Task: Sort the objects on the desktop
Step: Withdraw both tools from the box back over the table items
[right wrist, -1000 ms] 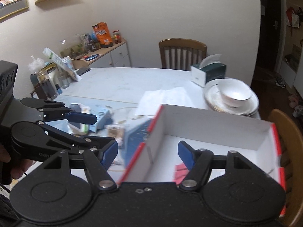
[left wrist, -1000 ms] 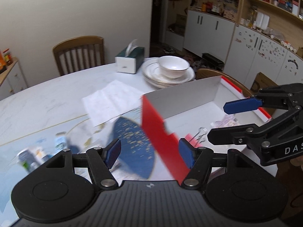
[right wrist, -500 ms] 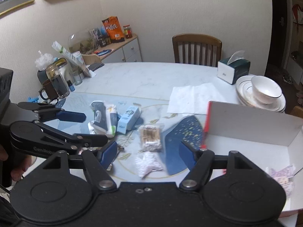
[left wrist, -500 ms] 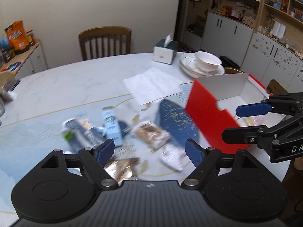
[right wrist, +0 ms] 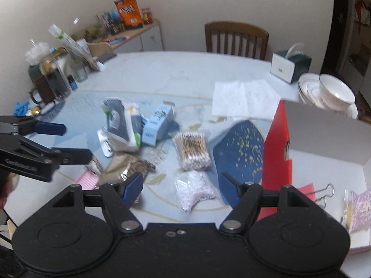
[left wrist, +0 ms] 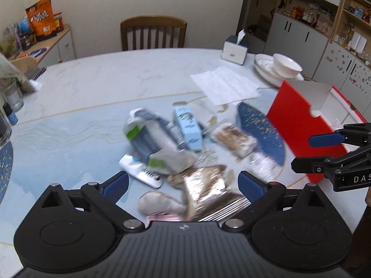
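Observation:
A pile of small items lies mid-table: a light blue box (right wrist: 158,125), a grey-white pack (right wrist: 120,125), a bag of cotton swabs (right wrist: 192,148), a bag of white beads (right wrist: 194,188), a shiny foil packet (left wrist: 206,192) and a pink pad (right wrist: 87,179). A red and white box (right wrist: 277,143) stands at the right and holds a binder clip (right wrist: 324,193) and a patterned packet (right wrist: 360,210). My left gripper (left wrist: 183,184) is open and empty above the foil packet. My right gripper (right wrist: 182,186) is open and empty above the beads.
A white paper sheet (right wrist: 243,99), a tissue box (right wrist: 289,66) and stacked plates with a bowl (right wrist: 334,92) stand behind the pile. Jars and a mug (right wrist: 49,85) crowd the far left. A wooden chair (right wrist: 236,37) stands behind the table.
Both grippers have swung left, away from the red box and over the pile of items. Both stayed open and empty.

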Tool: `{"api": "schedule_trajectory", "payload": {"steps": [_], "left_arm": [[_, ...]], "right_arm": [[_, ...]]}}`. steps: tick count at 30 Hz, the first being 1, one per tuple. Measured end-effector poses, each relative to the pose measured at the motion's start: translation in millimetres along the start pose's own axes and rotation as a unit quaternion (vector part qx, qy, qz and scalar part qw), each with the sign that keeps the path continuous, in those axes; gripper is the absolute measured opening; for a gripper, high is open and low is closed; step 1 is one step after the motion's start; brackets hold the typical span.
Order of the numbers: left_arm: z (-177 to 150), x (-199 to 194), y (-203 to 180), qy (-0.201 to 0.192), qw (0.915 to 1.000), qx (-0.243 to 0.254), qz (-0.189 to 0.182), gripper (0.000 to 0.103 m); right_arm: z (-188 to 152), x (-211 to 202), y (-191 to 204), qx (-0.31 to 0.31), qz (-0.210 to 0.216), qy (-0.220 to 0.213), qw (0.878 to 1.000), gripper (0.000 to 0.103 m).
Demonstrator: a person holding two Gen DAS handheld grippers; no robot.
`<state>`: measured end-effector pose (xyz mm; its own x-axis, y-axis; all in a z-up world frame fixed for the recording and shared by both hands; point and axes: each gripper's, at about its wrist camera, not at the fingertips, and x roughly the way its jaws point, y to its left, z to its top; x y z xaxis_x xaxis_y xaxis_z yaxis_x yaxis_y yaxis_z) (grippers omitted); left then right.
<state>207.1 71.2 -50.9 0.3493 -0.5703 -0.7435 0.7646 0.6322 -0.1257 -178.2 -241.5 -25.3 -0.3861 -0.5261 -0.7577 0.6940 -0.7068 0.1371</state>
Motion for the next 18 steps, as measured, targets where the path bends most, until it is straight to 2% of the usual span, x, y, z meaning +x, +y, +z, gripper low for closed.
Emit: {"api": "schedule_trajectory", "payload": {"steps": [8,11,18], "left_arm": [[-13,20,28,0.021,0.9993,-0.024,0.018,0.101],[-16,27,32,0.030,0.9991,-0.019,0.023,0.101],[-18,42,34,0.054,0.9983,-0.014,0.017,0.101]], "right_arm": [[-4,32,1,0.005,-0.026,0.028,0.999,0.072],[-4,40,3,0.003,-0.028,0.034,0.999,0.072],[-3,58,0,0.001,-0.043,0.045,0.998,0.072]]}}
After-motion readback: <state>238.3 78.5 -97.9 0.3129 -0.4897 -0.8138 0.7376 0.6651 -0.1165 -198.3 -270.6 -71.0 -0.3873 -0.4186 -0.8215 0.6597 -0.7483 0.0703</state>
